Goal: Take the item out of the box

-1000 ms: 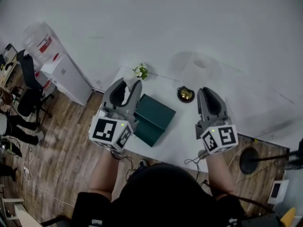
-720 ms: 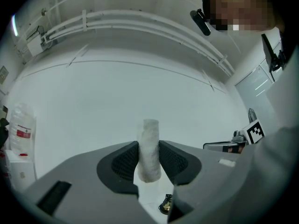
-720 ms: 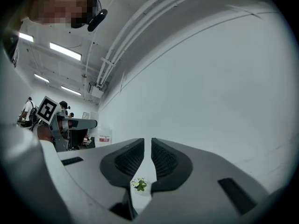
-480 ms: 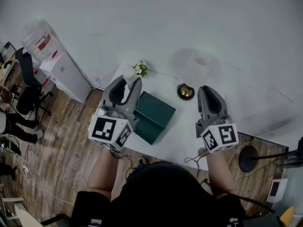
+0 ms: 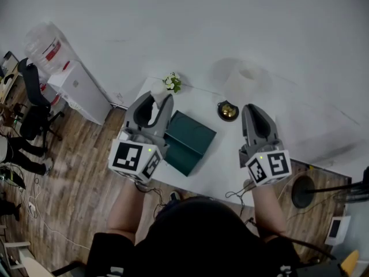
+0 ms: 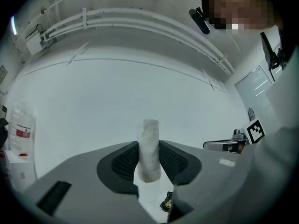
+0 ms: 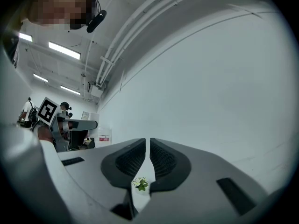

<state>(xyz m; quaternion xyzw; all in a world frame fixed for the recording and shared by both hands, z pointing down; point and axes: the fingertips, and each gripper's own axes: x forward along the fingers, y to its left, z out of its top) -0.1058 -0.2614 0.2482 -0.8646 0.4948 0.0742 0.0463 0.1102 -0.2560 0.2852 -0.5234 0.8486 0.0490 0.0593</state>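
Now: left gripper (image 6: 148, 147) jaws clamp white roll (image 6: 150, 132); right gripper (image 7: 147, 147) jaws closing, empty; green box (image 5: 193, 137) partly covered.

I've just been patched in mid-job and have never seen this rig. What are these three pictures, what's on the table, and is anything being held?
There is no robot here: a person holds a two-jaw gripper in each hand. The head view looks down from a camera on the person's head. Each gripper view looks along that gripper's own jaws. On the white table are a dark green box, a small flowering plant and a brass-coloured bell. The left gripper is clamped on a white rolled item. The right gripper holds nothing; its jaws are closing and are nearly together.
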